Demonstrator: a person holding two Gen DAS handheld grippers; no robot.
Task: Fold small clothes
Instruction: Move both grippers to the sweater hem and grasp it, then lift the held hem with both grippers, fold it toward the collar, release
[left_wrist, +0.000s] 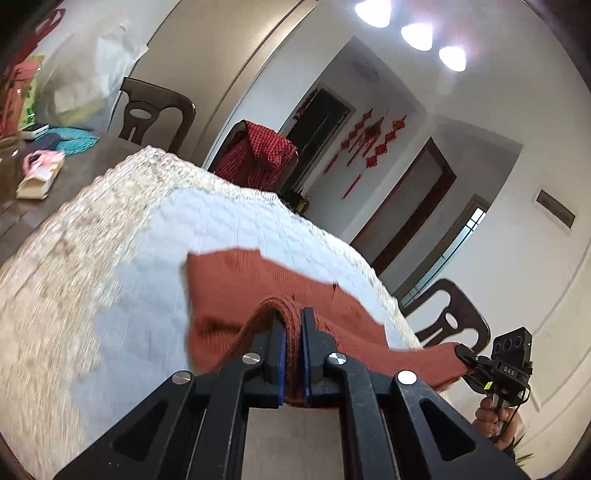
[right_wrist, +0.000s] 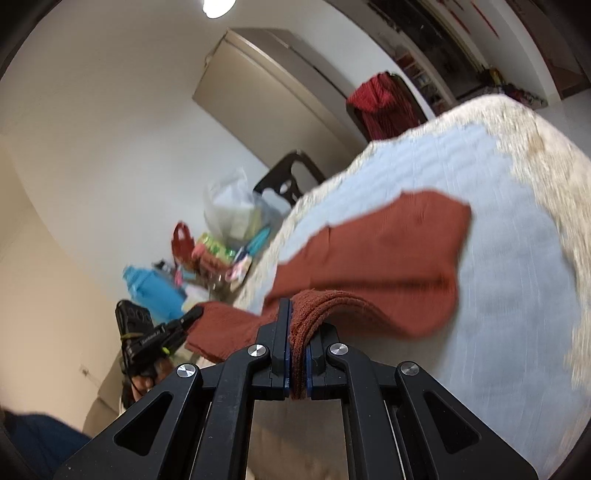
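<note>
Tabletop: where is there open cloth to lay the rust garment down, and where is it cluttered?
Free: the pale blue cloth between the rust garment and its lace border. Crowded: the far table end with bags, teal items and a pink pouch.

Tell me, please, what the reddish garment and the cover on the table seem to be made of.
The reddish garment looks like a matte knit: fine ribs, with a thick ribbed hem bunched in the left gripper. The table cover seems to be quilted white cloth; blur hides the details.

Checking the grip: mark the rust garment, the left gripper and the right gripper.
rust garment (left_wrist: 258, 280): left wrist view, flat upper panel.
left gripper (left_wrist: 293, 321): left wrist view, between fingertips.
right gripper (right_wrist: 298, 314): right wrist view, between fingertips.
</note>
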